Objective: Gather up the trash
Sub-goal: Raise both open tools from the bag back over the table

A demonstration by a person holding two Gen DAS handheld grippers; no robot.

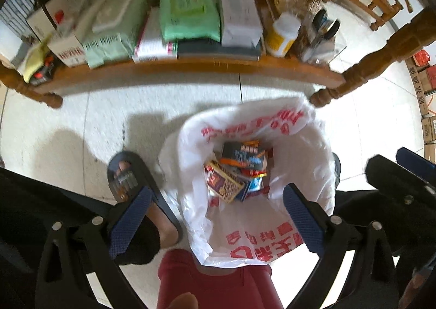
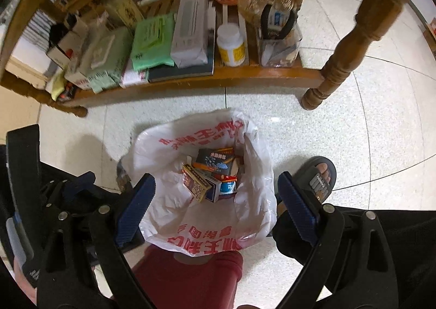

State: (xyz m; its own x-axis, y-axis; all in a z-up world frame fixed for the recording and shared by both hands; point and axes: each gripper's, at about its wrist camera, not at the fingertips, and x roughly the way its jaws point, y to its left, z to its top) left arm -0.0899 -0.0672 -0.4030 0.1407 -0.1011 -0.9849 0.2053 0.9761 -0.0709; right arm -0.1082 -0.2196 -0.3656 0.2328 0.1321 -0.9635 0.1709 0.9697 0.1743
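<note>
The left gripper (image 1: pixel 215 216) points down at the floor with its two blue-padded fingers spread wide and nothing between them, and the right gripper (image 2: pixel 218 208) has the same pose, also released and empty. Both hang above the open mouth of a white plastic bag (image 1: pixel 305 145) (image 2: pixel 253 200) with red printed characters, which lines a dark red bin (image 1: pixel 215 281) (image 2: pixel 190 271) standing on the pale speckled floor (image 1: pixel 95 124) (image 2: pixel 327 132). The trash lies at the bottom of this bag: several small cartons and wrappers in a loose pile, among them a dark box with blue and orange print (image 1: pixel 242 158) (image 2: pixel 216 160) and a yellow and brown box (image 1: pixel 224 182) (image 2: pixel 194 182); the exact number I cannot tell, because they overlap. Each view shows one foot in a dark slipper beside the bag: the left wrist view shows the left one (image 1: pixel 128 175), partly behind the left finger, and the right wrist view shows the right one (image 2: pixel 317 175). In the right wrist view, the other gripper appears at the left edge. Behind the bag is the low shelf of a wooden table (image 1: pixel 190 66) (image 2: pixel 190 77) with turned legs, carrying a green wipes pack (image 1: pixel 188 12) (image 2: pixel 154 39), a long white box (image 1: pixel 238 6) (image 2: pixel 190 28) and one white bottle with a yellow label (image 1: pixel 283 35) (image 2: pixel 231 46). Only the left wrist view shows stacked cardboard boxes (image 1: pixel 425 83) at the far right.
</note>
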